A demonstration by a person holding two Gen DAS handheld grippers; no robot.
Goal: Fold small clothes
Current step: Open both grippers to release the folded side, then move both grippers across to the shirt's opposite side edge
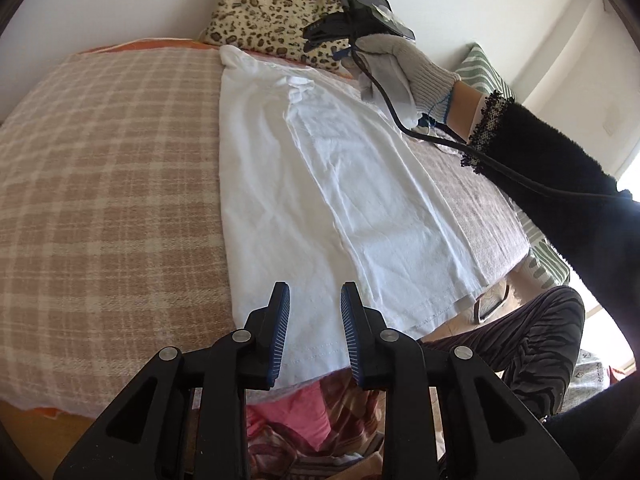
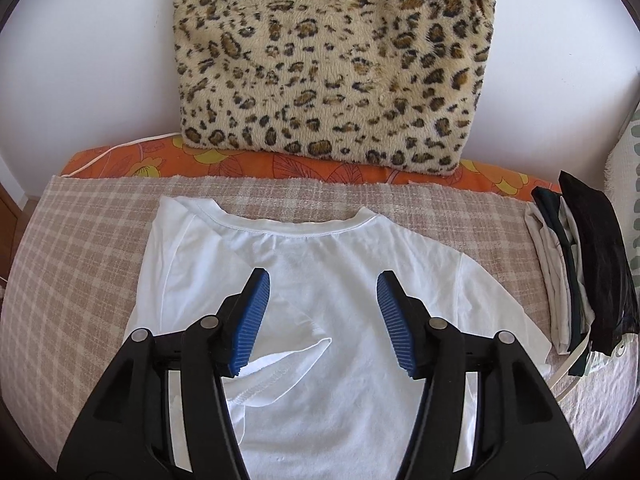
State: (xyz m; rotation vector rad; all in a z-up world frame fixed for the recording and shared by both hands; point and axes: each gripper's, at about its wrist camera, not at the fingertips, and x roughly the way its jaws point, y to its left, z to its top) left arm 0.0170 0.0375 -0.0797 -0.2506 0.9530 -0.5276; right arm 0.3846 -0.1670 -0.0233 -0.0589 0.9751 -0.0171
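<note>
a white shirt point(image 2: 340, 280) lies flat on the checked blanket point(image 1: 100, 160), collar toward a leopard cushion point(image 2: 332, 64), one sleeve folded in over the body. the left gripper point(image 1: 314, 320) hangs over the hem, jaws slightly spread, pinching nothing. the right gripper point(image 2: 323, 320) hangs over the chest, jaws wide, empty. folded clothes point(image 2: 576, 264) sit beside the shirt.

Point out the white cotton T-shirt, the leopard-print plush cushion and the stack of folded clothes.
White cotton T-shirt point(image 2: 352, 280): right wrist view, upper back below the collar.
Leopard-print plush cushion point(image 2: 332, 64): right wrist view, middle of its front.
Stack of folded clothes point(image 2: 580, 264): right wrist view, the dark top piece.
</note>
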